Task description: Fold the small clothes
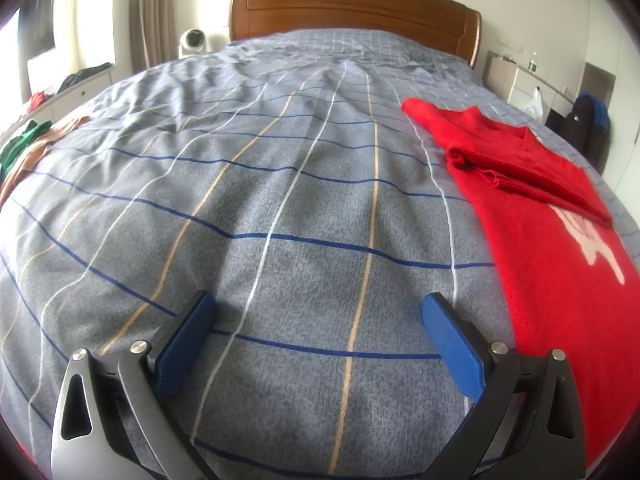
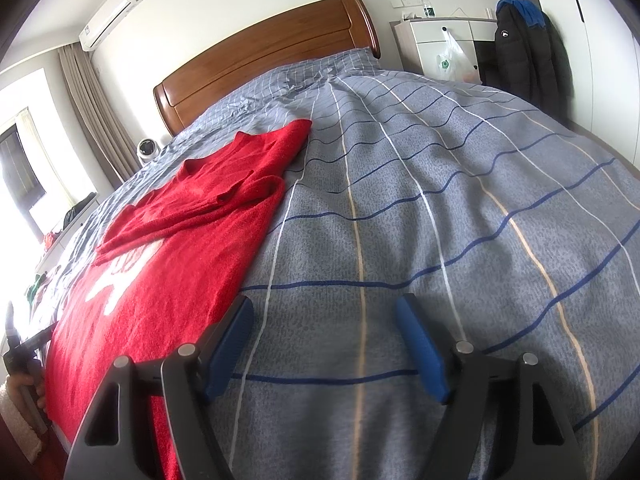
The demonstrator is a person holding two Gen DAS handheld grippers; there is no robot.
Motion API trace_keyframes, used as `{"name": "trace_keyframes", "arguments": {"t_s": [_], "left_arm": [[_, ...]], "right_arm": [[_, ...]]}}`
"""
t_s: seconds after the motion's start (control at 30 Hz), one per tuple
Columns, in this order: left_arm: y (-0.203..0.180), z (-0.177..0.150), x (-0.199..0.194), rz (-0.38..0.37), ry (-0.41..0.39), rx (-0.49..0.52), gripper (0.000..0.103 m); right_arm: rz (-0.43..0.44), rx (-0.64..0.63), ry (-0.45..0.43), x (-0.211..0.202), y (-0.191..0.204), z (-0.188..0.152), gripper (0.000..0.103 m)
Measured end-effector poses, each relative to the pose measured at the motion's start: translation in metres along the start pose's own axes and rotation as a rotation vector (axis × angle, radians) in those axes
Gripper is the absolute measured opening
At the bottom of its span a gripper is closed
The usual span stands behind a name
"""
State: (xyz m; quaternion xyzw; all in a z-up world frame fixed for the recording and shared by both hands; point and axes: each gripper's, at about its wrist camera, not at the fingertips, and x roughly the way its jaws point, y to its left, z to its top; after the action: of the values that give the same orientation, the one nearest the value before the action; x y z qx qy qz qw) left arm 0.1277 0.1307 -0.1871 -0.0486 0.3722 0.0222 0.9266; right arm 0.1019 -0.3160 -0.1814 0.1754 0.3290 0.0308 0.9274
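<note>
A red sweater with a white print lies flat on the blue checked bedspread, a sleeve folded across its chest. In the left wrist view it lies to the right of my left gripper, which is open and empty over bare bedspread. In the right wrist view the sweater lies to the left of my right gripper, which is open and empty, its left finger by the sweater's edge. The left gripper shows small at the left edge of the right wrist view.
A wooden headboard stands at the far end of the bed. Green and orange clothes lie at the bed's left edge. A white cabinet with a plastic bag and a dark jacket stand to the right.
</note>
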Motion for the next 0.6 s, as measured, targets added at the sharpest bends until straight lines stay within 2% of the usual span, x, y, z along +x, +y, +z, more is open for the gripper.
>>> {"name": "trace_keyframes", "arguments": {"t_s": [0.6], "left_arm": [[-0.0008,0.0,0.0005,0.021,-0.014,0.015,0.103]], "right_arm": [[-0.001,-0.002,0.0,-0.0001,0.0005,-0.0004,0.074]]}}
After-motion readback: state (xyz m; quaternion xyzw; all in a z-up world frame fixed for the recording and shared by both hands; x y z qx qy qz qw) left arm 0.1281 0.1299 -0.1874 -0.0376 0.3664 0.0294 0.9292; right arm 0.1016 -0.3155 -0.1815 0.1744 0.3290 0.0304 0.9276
